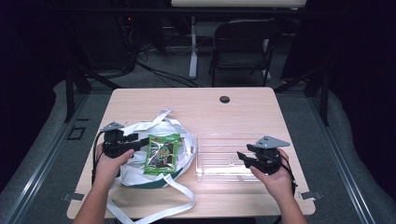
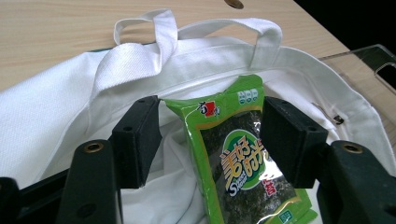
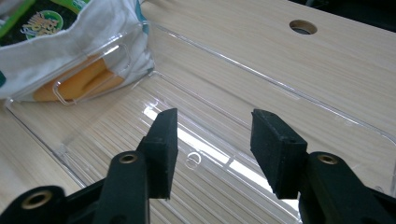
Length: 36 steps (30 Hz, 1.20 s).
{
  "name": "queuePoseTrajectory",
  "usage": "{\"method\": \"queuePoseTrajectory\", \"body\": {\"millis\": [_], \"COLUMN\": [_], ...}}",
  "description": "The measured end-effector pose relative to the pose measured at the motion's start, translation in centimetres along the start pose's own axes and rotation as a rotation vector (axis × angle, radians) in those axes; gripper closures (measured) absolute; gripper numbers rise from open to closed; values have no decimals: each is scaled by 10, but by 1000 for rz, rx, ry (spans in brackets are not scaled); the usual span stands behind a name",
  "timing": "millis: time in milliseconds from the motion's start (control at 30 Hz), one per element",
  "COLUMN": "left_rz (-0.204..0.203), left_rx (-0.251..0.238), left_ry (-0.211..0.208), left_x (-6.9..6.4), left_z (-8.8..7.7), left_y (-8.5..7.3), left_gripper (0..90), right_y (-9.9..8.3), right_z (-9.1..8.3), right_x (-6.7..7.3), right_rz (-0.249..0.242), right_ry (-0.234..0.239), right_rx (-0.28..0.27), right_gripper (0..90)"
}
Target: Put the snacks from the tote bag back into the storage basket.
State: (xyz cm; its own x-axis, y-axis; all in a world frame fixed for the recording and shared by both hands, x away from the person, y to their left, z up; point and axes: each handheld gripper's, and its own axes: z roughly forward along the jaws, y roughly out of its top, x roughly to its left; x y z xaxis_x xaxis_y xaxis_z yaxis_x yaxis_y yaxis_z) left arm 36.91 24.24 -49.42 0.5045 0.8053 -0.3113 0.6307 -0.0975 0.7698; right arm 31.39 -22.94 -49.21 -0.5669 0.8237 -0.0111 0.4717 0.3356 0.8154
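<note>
The left gripper (image 2: 210, 140) has its jaws spread around the top of a green seaweed snack packet (image 2: 243, 163); the right-hand pad sits against the packet's edge, while the other pad stands clear with a gap, so nothing is pinched yet. The packet lies on a white cloth bag (image 2: 70, 107) near the table's (image 1: 233, 116) left edge, toward the person's side, the bag's long straps trailing to the near edge. The right gripper (image 3: 212, 144) hangs with jaws apart and empty above a clear plastic tray (image 3: 224, 98), which sits toward the table's right edge just beside the bag.

The step in hand looks like taking hold of the packet, probably to carry it to the tray. To do it well, the left gripper should shift so the packet's top seam is centred between the pads, then close firmly on the seam alone, without catching bag cloth underneath. A slippery foil packet may twist, so a level, slow lift seems wise.
</note>
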Motion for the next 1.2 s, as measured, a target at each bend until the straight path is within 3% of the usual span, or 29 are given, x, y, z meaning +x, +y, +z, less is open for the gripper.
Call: {"method": "queuePoseTrajectory", "body": {"millis": [200,500,733,1000,1200], "left_rz": [-11,-30,-32,-47,-73], "left_rx": [0,44,76,129,147], "left_ry": [-10,-38,-69,-92,-82], "left_x": [1,-2,-5,-2,1], "left_z": [-2,7,9,16,22], "left_y": [3,7,12,9,6], "left_gripper": [427,414,382,367,345], "right_y": [4,-4,-6,-6,-7], "right_z": [5,-6,-10,-8,-6], "right_x": [6,5,5,9,13], "right_rz": [-44,-11,-12,-32,-52], "right_ry": [-27,-35,-37,-40,-41], "right_rx": [12,-14,-13,-11,-2], "right_gripper": [488,480,476,476,476]}}
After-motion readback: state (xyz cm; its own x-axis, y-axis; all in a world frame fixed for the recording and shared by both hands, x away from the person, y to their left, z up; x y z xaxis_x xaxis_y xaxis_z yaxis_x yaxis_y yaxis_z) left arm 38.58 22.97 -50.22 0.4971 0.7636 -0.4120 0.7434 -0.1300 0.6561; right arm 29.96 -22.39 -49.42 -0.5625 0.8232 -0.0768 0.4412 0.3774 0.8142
